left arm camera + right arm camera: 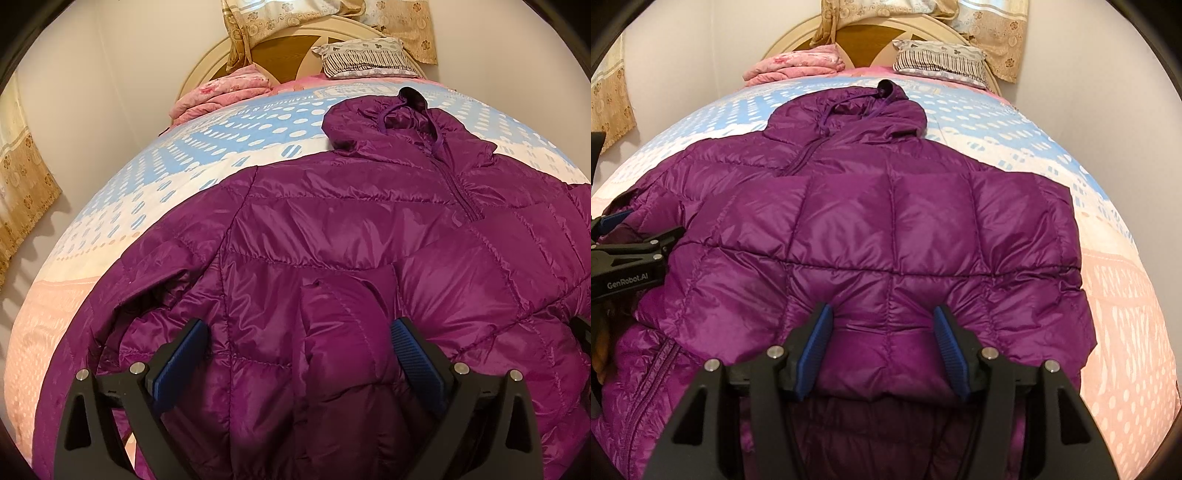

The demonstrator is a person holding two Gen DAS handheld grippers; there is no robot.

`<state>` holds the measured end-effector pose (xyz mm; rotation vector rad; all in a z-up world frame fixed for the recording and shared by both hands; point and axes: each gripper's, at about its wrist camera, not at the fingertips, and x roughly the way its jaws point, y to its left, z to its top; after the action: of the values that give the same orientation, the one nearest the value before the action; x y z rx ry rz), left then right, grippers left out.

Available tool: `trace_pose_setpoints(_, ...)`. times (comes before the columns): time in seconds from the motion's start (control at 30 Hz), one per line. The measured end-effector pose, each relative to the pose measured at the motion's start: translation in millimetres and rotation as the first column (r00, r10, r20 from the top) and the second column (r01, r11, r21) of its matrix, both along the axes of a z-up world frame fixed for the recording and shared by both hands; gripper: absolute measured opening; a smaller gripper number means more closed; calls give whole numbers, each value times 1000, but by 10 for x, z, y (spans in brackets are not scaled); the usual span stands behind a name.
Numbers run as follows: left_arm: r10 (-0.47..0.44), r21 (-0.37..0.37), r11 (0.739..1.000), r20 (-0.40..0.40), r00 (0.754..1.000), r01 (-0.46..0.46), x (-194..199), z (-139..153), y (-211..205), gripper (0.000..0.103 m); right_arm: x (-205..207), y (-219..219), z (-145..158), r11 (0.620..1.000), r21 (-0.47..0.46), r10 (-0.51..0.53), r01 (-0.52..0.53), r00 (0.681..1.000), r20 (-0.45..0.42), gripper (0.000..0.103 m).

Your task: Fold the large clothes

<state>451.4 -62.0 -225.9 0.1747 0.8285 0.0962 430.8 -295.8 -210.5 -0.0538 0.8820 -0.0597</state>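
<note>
A purple quilted hooded jacket (369, 236) lies front-up on the bed, hood toward the headboard; it also fills the right wrist view (879, 229). Its sleeves are folded in over the body. My left gripper (299, 332) is open, its blue-padded jaws wide apart over the folded sleeve near the jacket's lower left. My right gripper (882, 321) is open over the jacket's lower right part, with fabric between the pads but not pinched. The left gripper also shows at the left edge of the right wrist view (631, 236).
The bed sheet (155, 184) is blue, white and pink with dots. A folded pink blanket (798, 64) and a striped pillow (938, 61) lie by the round headboard (864, 33). Walls flank the bed; patterned curtains (26, 192) hang left.
</note>
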Motion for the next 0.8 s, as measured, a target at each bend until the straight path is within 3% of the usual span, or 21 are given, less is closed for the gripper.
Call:
trace_pose_setpoints(0.17, -6, -41, 999, -23, 1000, 5, -55, 139, 115, 100, 19, -34, 56, 1000, 6, -2, 2, 1000, -19, 64)
trace_pose_setpoints(0.23, -3, -56, 998, 2, 1000, 3, -213, 339, 236, 100, -97, -60, 182, 1000, -5, -28, 28, 999, 16, 64)
trace_pose_setpoints(0.3, -30, -96, 995, 75, 997, 37, -517, 628, 444, 100, -298, -64, 324, 999, 33, -35, 33, 997, 62, 76)
trace_pose_setpoints(0.37, -42, -63, 997, 115, 992, 50, -752, 759, 610, 100, -507, -9, 405, 998, 67, -4, -1, 997, 73, 81)
trace_pose_setpoints(0.43, -37, -11, 999, 149, 988, 39, -1012, 823, 857, 100, -685, 83, 435, 999, 42, 27, -30, 997, 75, 81)
trace_pose_setpoints(0.53, 50, 43, 997, 156, 987, -58, -1387, 783, 1405, 100, -971, 202, 470, 997, 38, 67, -70, 995, 76, 81)
trace_pose_setpoints(0.63, 176, 42, 982, 157, 972, -185, -1749, 691, 2011, 100, -1191, 284, 497, 994, 61, 84, -90, 992, 98, 82)
trace_pose_setpoints(0.7, 277, 62, 955, 160, 947, -290, -2024, 596, 2424, 100, -1272, 342, 491, 994, 61, 86, -93, 990, 109, 83)
trace_pose_setpoints(0.8, 385, 34, 919, 125, 914, -392, -2372, 441, 2891, 100, -1293, 467, 470, 994, 39, 101, -107, 987, 122, 83)
